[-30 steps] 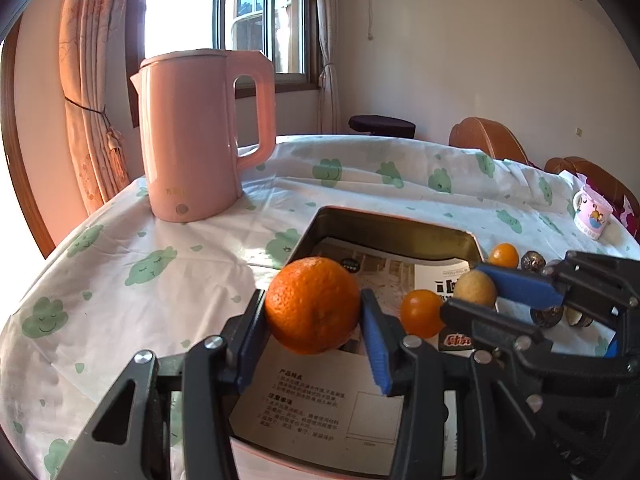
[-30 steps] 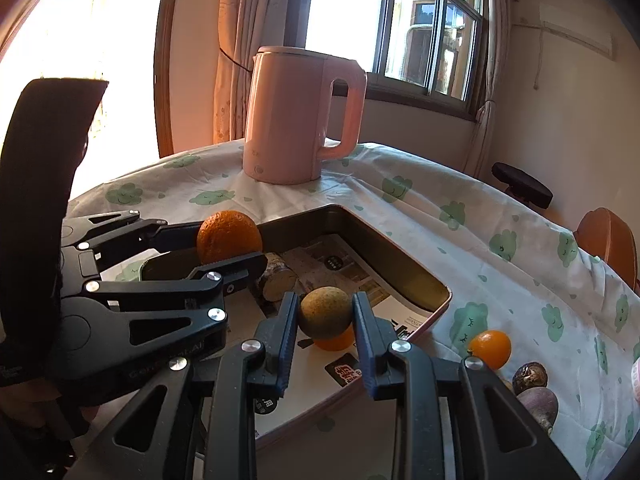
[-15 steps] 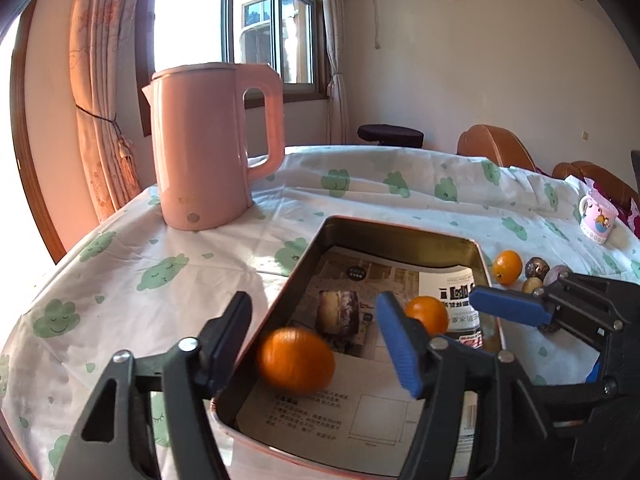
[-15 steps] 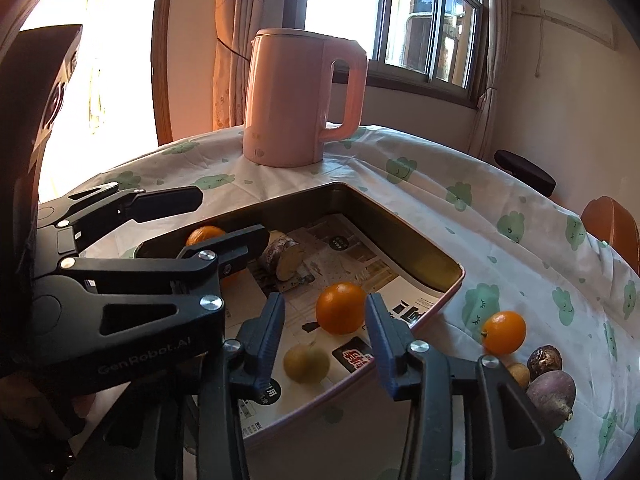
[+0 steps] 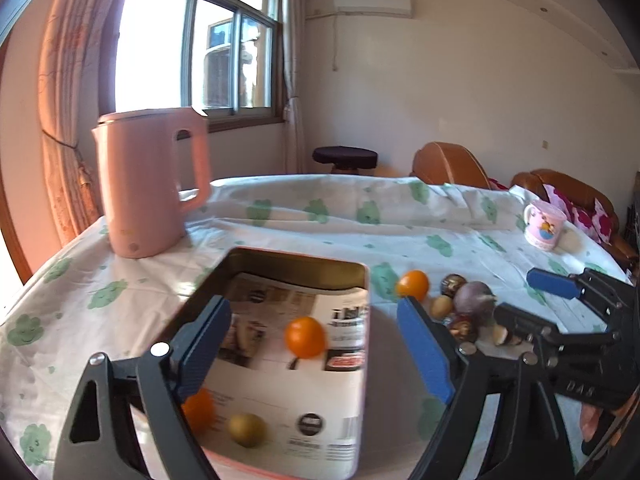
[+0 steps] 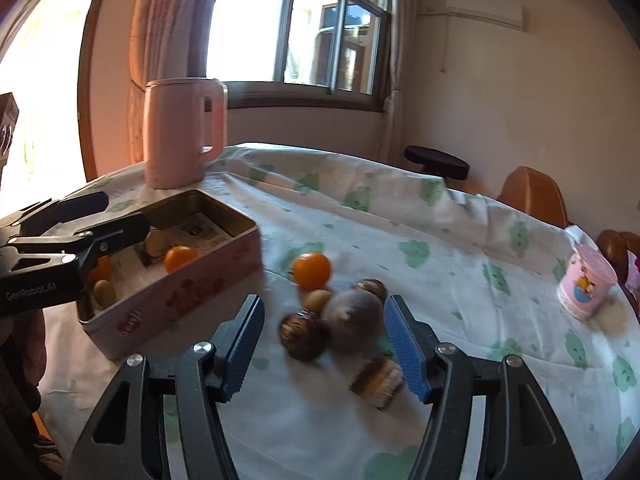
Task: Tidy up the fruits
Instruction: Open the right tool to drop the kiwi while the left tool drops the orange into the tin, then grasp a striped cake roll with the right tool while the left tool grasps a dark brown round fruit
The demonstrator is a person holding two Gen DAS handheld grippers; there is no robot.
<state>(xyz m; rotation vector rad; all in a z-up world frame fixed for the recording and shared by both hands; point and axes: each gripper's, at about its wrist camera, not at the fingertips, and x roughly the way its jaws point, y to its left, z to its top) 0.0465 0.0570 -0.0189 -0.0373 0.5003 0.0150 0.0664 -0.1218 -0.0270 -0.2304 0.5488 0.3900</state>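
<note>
Left tool (image 5: 314, 344) hangs over the tin tray (image 5: 362, 280), jaws wide and opening, nothing clamped — the small orange (image 5: 305, 337) seen between the blue pads lies on the newspaper lining (image 5: 280, 384) inside the tray, not touched by either pad. Also in the tray: a larger orange (image 5: 199, 408) at 7 o'clock, partly hidden behind the left pad, and a greenish-brown round fruit (image 5: 247, 429) just beside it at 6 o'clock. A brownish piece at the tray's far side is too blurred to name.

Right tool (image 6: 323, 344) is out over the tabletop (image 6: 460, 264) at 3 o'clock of the tray, jaws partly apart and opening, gripping nothing. Between and just ahead of its pads sits a loose cluster: a dark purple fruit (image 6: 352, 320), a dark brown round fruit (image 6: 302, 334) touching it at 9 o'clock, another dark one (image 6: 373, 288) behind, a small tan fruit (image 6: 317, 300), and a cut piece (image 6: 377, 380) near the right pad at 5 o'clock. An orange on the cloth (image 6: 312, 270) sits at 12 o'clock of the cluster, near the tray's side wall.

Pink kettle (image 5: 150, 184) stands upright at 11 o'clock past the tray; pink mug (image 6: 586, 280) far off at 3 o'clock — well apart from the fruit.
</note>
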